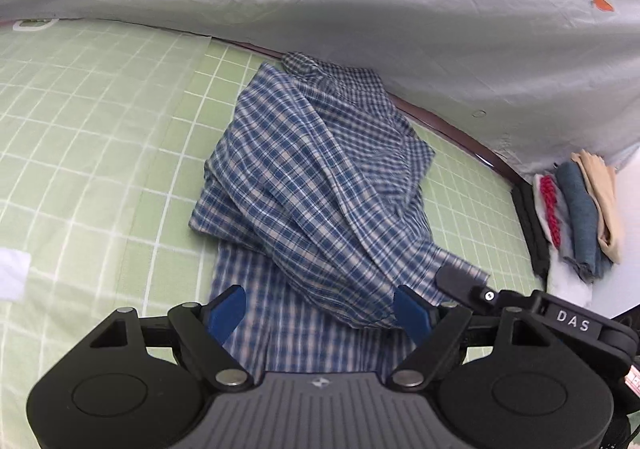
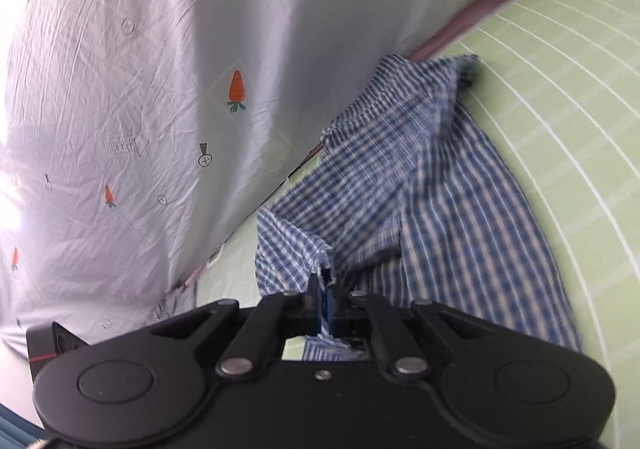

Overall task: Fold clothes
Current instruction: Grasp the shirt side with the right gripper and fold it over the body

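right gripper [image 2: 323, 303]: pinched on plaid shirt [image 2: 420, 201] edge, pads mostly hidden
left gripper [image 1: 320, 313]: wide, empty
shirt: blurred

Blue-white plaid shirt [image 1: 312, 177], bunched, partly lifted, apparently, on green checked sheet [image 1: 92, 121].

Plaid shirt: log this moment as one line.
task: fold clothes | plaid shirt: bunched on green checked sheet | right gripper: shut on shirt edge | left gripper: open over shirt, nothing held
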`<state>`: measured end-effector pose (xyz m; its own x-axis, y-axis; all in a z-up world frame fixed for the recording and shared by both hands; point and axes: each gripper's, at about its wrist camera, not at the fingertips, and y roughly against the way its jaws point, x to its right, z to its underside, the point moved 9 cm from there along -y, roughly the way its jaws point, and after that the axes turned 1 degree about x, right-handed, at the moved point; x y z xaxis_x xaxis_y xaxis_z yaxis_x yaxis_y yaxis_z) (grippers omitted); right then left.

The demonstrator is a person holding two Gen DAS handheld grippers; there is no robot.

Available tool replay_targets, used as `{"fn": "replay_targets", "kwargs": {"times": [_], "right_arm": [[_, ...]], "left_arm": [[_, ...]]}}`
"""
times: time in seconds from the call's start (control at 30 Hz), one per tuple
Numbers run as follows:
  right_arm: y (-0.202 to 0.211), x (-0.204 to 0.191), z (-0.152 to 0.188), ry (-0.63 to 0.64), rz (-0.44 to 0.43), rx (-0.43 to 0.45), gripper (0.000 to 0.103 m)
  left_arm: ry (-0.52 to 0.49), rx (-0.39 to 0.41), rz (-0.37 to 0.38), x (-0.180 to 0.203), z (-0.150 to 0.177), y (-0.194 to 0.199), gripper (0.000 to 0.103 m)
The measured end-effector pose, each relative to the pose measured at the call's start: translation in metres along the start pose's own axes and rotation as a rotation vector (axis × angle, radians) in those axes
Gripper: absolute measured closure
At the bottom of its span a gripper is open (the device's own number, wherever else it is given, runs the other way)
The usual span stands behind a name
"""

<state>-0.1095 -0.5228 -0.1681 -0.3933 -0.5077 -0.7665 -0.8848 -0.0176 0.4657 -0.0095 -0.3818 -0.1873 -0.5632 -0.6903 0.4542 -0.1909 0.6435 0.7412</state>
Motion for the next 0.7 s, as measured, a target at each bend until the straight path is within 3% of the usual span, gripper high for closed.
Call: {"fn": "replay_targets", "kwargs": {"times": [0.4,0.7], "right_arm": [[0.080,0.031,0.081,-0.254,-0.004,0.025,0.100],[0.128,0.058,0.125,-0.334,0.079,0.042,0.101]], "left_arm": [[-0.037,-0.078,0.016,0.011,0.091,0.035,0.022],[-0.011,-0.117,-0.010,-0.002,0.129,0.045,0.022]]}}
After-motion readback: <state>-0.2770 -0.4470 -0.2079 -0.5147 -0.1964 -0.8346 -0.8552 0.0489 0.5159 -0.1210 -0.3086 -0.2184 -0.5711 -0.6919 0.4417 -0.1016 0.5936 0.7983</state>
